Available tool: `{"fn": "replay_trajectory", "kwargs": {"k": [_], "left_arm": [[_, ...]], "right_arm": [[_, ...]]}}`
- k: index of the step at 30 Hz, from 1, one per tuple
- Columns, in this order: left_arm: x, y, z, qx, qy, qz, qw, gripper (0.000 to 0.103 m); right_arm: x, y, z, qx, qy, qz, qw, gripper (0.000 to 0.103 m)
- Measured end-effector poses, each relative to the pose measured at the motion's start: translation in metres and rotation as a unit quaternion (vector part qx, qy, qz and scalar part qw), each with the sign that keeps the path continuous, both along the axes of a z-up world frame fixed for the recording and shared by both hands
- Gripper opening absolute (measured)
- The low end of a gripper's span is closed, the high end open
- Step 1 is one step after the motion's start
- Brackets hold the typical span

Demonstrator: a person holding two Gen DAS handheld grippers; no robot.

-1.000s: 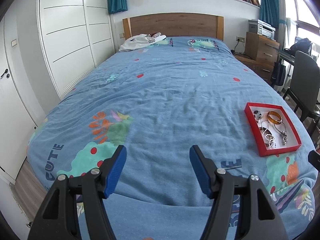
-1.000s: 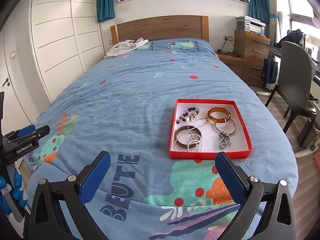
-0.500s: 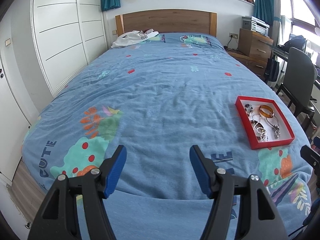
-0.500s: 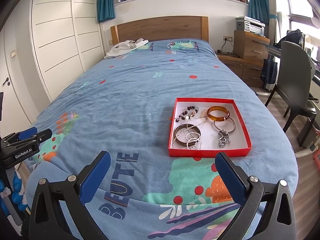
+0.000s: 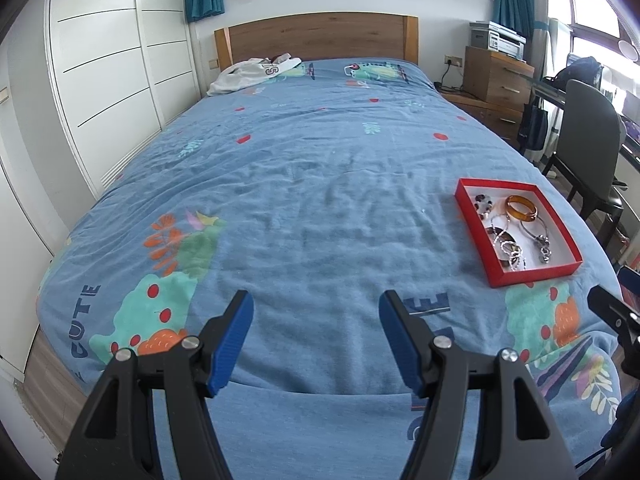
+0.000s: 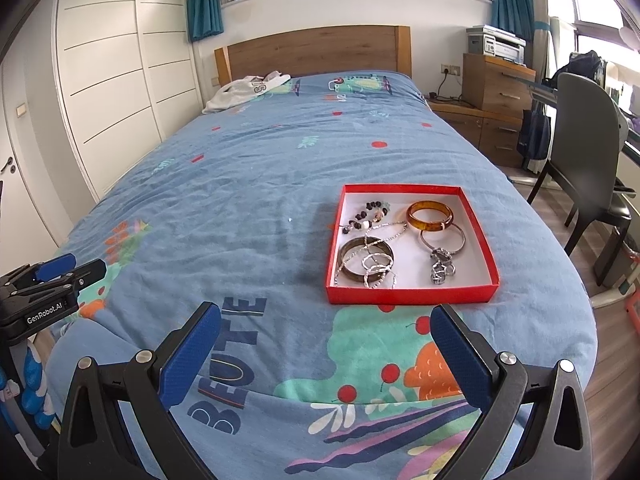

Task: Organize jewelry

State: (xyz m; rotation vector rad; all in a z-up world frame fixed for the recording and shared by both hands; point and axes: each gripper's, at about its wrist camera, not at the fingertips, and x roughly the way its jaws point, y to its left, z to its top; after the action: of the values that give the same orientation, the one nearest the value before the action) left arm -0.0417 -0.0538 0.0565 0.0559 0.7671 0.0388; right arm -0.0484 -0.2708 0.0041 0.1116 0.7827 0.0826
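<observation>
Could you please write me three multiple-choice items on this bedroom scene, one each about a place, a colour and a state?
1. Where does the red tray sit?
A. on the bedspread
B. on the wooden dresser
C. on the chair

2. What colour is the thick bangle at the tray's far right?
A. silver
B. amber
C. green

3. How does the right gripper stand?
A. shut on a ring
B. shut, holding nothing
C. open, holding nothing

Answers: 1 A, the tray rests on the blue cover; 2 B, the bangle is translucent orange-brown; 3 C, the jaws are wide apart short of the tray.
</observation>
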Motion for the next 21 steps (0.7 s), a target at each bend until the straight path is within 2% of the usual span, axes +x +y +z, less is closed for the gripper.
{"fn": "replay_trajectory", "kwargs": {"k": [21], "left_arm": [[0.013,-0.027,0.004,-0.005,0.009,-0.014,0.9998,0.064]], "right_arm": [[0.012,-0.017,-0.003,-0.01,0.011,0.002,1.0,0.102]]}}
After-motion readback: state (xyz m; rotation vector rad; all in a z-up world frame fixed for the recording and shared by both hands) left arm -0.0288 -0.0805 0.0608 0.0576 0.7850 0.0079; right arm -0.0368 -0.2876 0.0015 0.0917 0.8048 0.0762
